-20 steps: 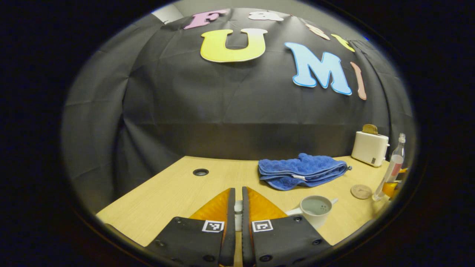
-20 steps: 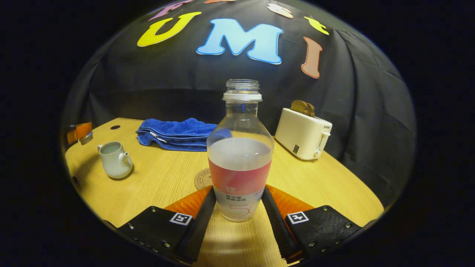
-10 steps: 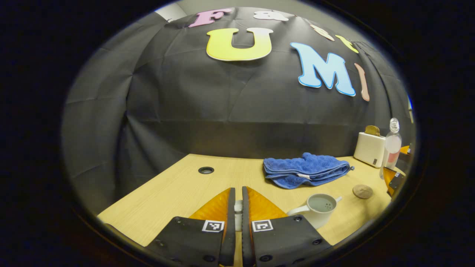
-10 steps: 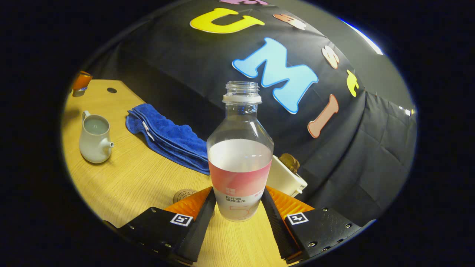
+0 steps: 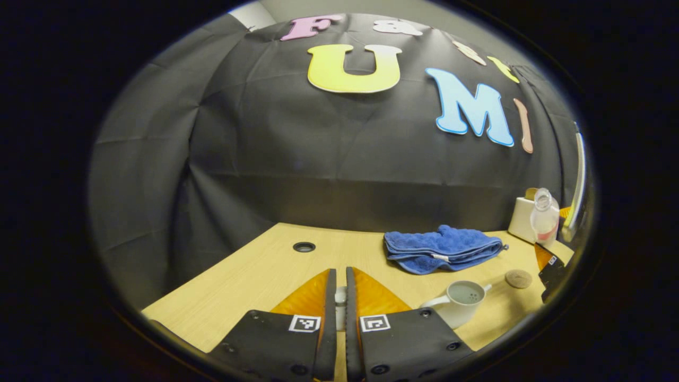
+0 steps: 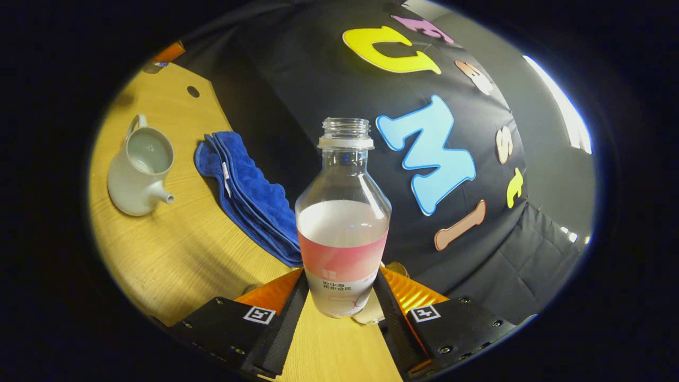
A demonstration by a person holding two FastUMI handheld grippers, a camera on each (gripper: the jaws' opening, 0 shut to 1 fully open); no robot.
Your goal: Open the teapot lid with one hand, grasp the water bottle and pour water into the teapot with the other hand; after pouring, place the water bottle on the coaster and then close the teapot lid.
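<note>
My right gripper (image 6: pixel 342 294) is shut on the uncapped water bottle (image 6: pixel 343 228), about half full with a pink label, lifted and tilted over the table. The white teapot (image 6: pixel 139 170) stands lidless at the upper left of the right gripper view. In the left gripper view the teapot (image 5: pixel 460 303) sits to the lower right, the cork coaster (image 5: pixel 518 278) just beyond it, and the bottle (image 5: pixel 544 217) hangs in the air at the far right. My left gripper (image 5: pixel 340 305) is shut on the small white teapot lid (image 5: pixel 340 300), held above the table to the left of the pot.
A folded blue towel (image 5: pixel 441 248) lies behind the teapot. A white toaster (image 5: pixel 522 218) stands at the back right, partly hidden by the bottle. A round cable hole (image 5: pixel 304 246) marks the wooden table (image 5: pixel 249 281) at the back left.
The right gripper has lifted the bottle off the table and rolled, tilting its view. The teapot now looks nearer in that view. The left gripper has drifted slightly left with the lid.
</note>
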